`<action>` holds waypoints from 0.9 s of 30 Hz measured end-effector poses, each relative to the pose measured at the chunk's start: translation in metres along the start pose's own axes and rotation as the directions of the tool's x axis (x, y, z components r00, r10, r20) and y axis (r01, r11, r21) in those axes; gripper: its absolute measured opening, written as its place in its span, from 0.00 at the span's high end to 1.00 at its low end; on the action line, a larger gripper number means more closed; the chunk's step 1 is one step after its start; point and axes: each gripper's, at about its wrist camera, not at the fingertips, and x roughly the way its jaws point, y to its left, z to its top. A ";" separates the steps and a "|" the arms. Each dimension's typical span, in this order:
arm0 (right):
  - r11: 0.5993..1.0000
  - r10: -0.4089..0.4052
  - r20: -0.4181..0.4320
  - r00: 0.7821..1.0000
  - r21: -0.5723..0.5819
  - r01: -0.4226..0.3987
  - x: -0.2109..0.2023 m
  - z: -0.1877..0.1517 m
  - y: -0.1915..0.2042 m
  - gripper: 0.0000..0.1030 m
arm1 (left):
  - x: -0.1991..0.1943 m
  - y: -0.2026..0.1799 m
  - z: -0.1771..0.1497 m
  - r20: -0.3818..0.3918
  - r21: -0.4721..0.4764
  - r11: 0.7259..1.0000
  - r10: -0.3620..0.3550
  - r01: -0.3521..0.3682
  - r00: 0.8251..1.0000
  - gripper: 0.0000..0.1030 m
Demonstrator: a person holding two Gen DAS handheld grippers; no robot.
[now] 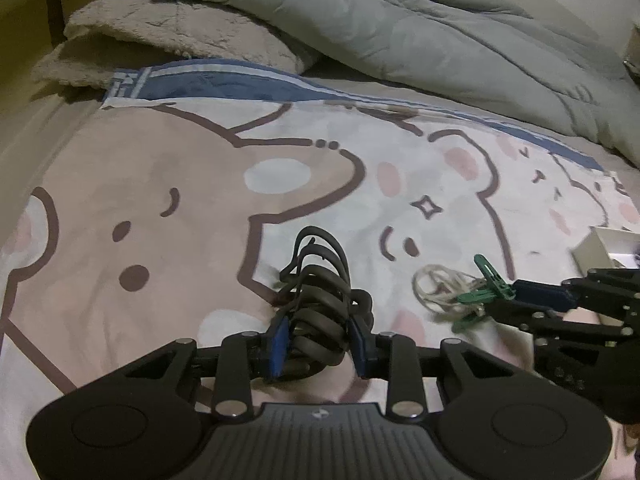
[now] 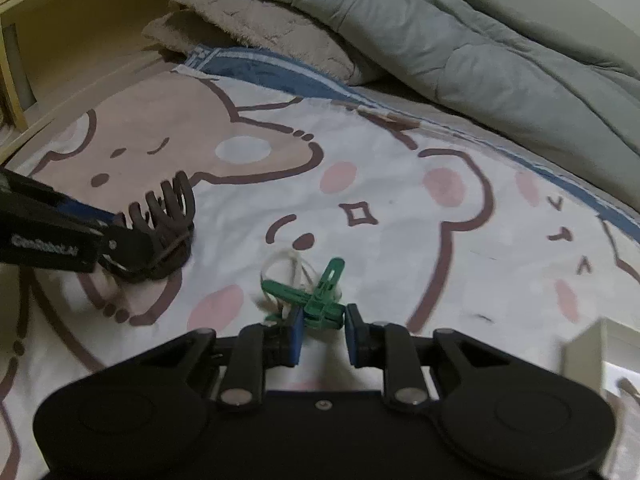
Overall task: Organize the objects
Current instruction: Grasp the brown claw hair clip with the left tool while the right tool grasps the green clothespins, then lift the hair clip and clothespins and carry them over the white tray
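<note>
Brown plastic hair claw clip point(image 1: 320, 300): lies on the bed's cartoon-bear sheet point(image 1: 160, 184), well in from the edges, teeth curving up; pinched between the fingers point(image 1: 278, 344) of the left gripper point(image 1: 318, 350).
Left gripper state: fingers drawn in narrow, blue pads pressing the clip from both sides. Reads as a grasp made, with the clip resting on the sheet and not yet lifted.
Green clothespins point(image 2: 320, 300): two, crossed over each other, lying on the sheet just beside a loop of white cord point(image 2: 288, 268), towards the bed's near edge and apart from the hair clip.
Right gripper point(image 2: 322, 334) state: fingers narrow, closed on the near ends of the clothespins. The pads sit against the green plastic; whether both pins are caught or only one I cannot tell.
White box point(image 1: 604, 248): open-topped, at the right side of the bed, near the right gripper. Likely the place for the small things, though that is a guess.
Bedding: grey quilt point(image 1: 440, 32) and fleece pillow point(image 1: 180, 36) heaped at the bed's far edge, clear of the work.
Step in hand: both pick-ups at once, grips just set.
Next move calls for: a straight lift on each side, watching that the cord does not drag up with the pins, then carrying across towards the box.
Risk: crossed pins may twist or drop one when raised.
</note>
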 end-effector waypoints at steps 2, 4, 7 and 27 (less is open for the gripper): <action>1.000 0.000 -0.011 1.000 0.010 0.001 -0.013 -0.002 -0.004 0.79 | -0.005 -0.002 -0.002 0.002 -0.007 0.999 -0.034 0.034 0.999 0.68; 1.000 -0.005 -0.023 1.000 0.015 0.006 -0.026 -0.006 -0.007 0.79 | -0.011 -0.007 -0.005 0.005 -0.014 0.997 -0.070 0.070 0.998 0.68; 1.000 -0.012 -0.031 0.999 0.017 0.012 -0.046 -0.013 -0.011 0.79 | -0.020 -0.016 -0.011 0.004 -0.002 0.993 -0.121 0.121 0.993 0.68; 0.965 0.067 -0.126 0.990 0.262 -0.032 -0.125 -0.080 -0.038 0.79 | -0.039 -0.035 -0.056 -0.087 -0.014 0.971 -0.241 0.240 0.967 0.62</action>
